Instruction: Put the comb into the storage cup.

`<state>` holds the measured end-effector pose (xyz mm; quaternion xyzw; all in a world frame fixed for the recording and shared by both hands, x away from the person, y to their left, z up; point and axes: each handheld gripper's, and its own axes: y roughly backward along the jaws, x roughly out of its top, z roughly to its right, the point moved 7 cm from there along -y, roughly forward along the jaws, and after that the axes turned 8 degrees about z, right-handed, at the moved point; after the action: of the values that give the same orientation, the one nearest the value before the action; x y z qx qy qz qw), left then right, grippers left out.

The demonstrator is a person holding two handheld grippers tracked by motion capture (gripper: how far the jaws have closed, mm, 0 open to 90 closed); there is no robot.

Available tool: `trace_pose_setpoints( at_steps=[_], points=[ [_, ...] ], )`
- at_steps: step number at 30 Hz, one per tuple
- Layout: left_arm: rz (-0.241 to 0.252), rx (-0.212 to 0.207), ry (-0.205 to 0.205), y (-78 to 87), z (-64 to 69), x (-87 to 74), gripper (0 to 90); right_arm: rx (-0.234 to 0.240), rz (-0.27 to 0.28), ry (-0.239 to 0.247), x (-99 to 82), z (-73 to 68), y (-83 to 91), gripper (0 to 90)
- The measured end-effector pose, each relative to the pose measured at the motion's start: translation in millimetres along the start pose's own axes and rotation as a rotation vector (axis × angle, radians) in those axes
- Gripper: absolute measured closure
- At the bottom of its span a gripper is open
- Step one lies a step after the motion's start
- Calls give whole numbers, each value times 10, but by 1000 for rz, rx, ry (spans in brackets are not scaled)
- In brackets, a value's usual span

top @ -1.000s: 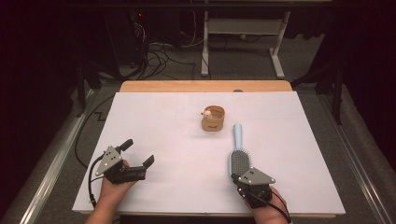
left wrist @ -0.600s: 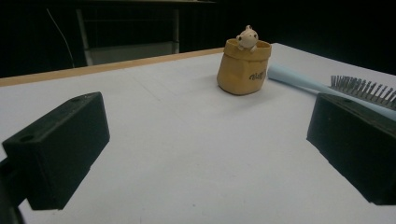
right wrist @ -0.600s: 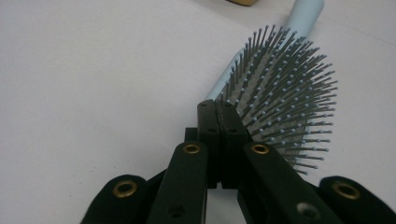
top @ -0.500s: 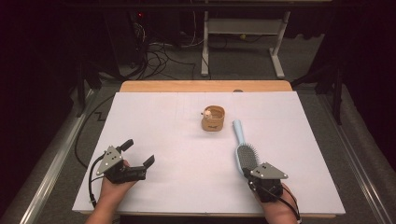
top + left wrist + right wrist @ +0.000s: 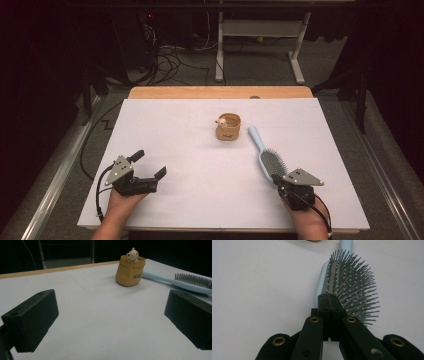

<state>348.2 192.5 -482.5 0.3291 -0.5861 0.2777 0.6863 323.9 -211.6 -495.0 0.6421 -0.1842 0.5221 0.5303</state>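
Right gripper view tells most of it: the right tool point(image 5: 329, 298) is clenched, both jaws pressed flat together with nothing visible between them. Its tip sits right up against the near end of the hairbrush point(image 5: 348, 282) head. The brush lies bristles-up on the white tabletop point(image 5: 190, 150), directly ahead of that tool, and its light blue handle runs away from the tip. Beyond the handle's far end, a bit to the tool's left, stands a little tan pouch point(image 5: 228, 127) with a small figure poking out.

So this looks like a nudging step rather than a pickup: a shut tool used as a poker to slide or swing the brush. Can't tell whether the tip is really pressing or just touching.

The left tool point(image 5: 149, 164) is released, jaws spread wide over bare tabletop, with the pouch and brush well ahead of it and off to its right.

Next move, probably: keep the tip low against the head's edge so it doesn't ride up into the bristles. For an actual lift, the person would need to back off, open up, and come in across the handle.
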Motion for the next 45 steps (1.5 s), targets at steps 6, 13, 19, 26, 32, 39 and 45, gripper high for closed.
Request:
trace_pose_setpoints(
  at_steps=[6,13,19,26,32,39,45],
  points=[
    [-7,0,11,-10,-8,-9,0,29,16,-10,6,-1,-11,900],
    [-7,-7,10,-13,-1,-10,2,93,127,-81,123,12,127,770],
    [-9,-11,25,-8,-1,-7,8,95,150,-137,145,115,183,487],
    [-3,-8,14,-7,0,-4,9,53,135,-137,117,169,154,164],
    [-2,-9,13,-5,-5,-3,10,19,116,-152,88,201,115,2],
    [-3,-2,2,-7,5,-4,10,-10,121,-148,88,203,94,1],
    [-17,18,-18,24,-33,-10,11,-26,98,-182,86,259,36,1]
  ],
)
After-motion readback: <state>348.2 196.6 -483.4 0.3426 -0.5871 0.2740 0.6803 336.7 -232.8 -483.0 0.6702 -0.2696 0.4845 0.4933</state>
